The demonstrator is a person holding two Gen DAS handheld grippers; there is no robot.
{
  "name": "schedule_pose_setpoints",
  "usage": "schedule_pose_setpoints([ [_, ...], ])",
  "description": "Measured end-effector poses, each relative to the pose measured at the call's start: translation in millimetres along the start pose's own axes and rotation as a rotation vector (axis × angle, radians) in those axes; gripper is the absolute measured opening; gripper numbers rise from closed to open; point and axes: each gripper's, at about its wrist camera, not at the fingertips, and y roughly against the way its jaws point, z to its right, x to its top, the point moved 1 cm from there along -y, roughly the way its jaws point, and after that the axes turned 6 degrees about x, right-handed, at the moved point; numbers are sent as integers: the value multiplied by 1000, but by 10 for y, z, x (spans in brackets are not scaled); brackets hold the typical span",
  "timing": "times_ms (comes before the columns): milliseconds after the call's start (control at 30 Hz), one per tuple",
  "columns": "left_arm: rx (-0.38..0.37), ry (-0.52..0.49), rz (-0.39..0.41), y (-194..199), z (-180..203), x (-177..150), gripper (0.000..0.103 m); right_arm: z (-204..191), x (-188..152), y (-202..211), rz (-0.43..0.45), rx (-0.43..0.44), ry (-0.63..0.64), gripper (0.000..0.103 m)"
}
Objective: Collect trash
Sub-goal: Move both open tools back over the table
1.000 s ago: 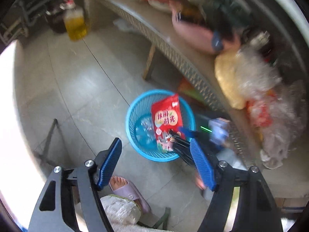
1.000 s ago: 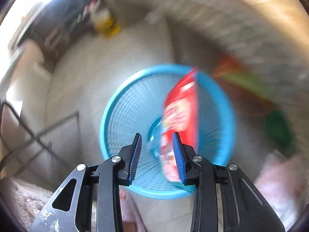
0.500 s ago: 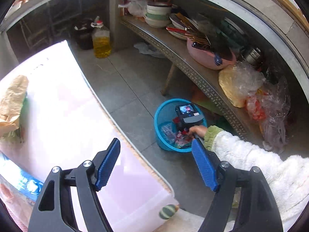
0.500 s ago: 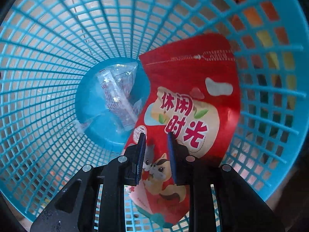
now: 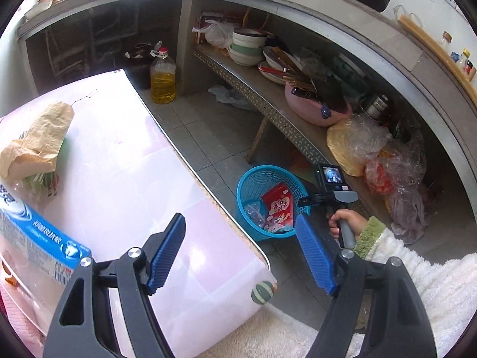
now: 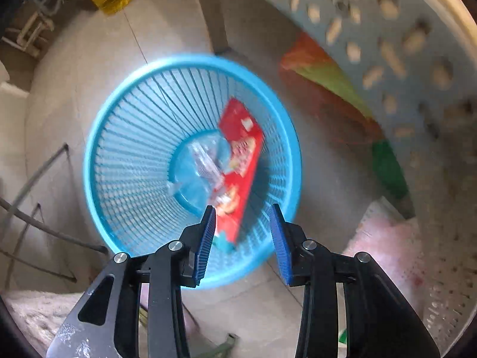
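Observation:
A blue mesh trash basket (image 5: pixel 253 176) (image 6: pixel 119 161) stands on the tiled floor beside the pink table. A red snack bag (image 5: pixel 278 205) (image 6: pixel 240 161) leans inside it next to a clear plastic wrapper (image 6: pixel 204 161). My right gripper (image 6: pixel 242 232) is open and empty, raised above the basket's near rim; it also shows in the left wrist view (image 5: pixel 328 194). My left gripper (image 5: pixel 241 256) is open and empty over the table's near corner. On the table lie a crumpled brown paper bag (image 5: pixel 38 140) and a blue toothpaste box (image 5: pixel 38 235).
The pink table (image 5: pixel 125 179) fills the left. A metal shelf (image 5: pixel 268 104) holds bowls, a pink basin and plastic bags. An oil bottle (image 5: pixel 162 80) stands on the floor at the back. A red and green item (image 6: pixel 342 104) lies under the shelf.
My right gripper opened, let go of the red snack bag in the basket and rose out of it. My left gripper rose and swung back over the table.

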Motion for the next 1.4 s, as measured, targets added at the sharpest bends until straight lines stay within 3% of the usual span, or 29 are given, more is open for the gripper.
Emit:
schedule_pose_setpoints([
  [100,5,5,10,114,-30,-90,74,0,-34,-190,-47,15,-19,36],
  [233,28,31,30,301,-109,-248,75,-100,29,-487,-107,-55,-7,32],
  [300,51,43,39,388,-168,-336,75,-147,72,-660,-141,-89,-15,22],
  [467,95,91,46,569,-350,-566,77,-248,73,-990,-181,-125,12,12],
  [633,142,162,49,695,-596,-830,77,-327,76,-980,-150,-161,41,12],
  [667,149,182,52,726,-652,-885,77,-336,69,-936,-139,-167,46,18],
  [767,157,230,78,832,-807,-1032,78,-363,9,-597,-71,-194,78,46],
  [800,155,246,89,871,-857,-1080,78,-382,-20,-466,-44,-199,94,51],
  [967,138,290,140,1003,-1024,-1219,79,-508,-226,316,107,-118,140,57],
  [1167,141,330,204,1168,-1132,-1363,79,-899,-680,1358,297,105,220,63],
  [1400,194,360,264,1398,-1270,-1605,79,-1629,-1189,2227,442,322,383,64],
])
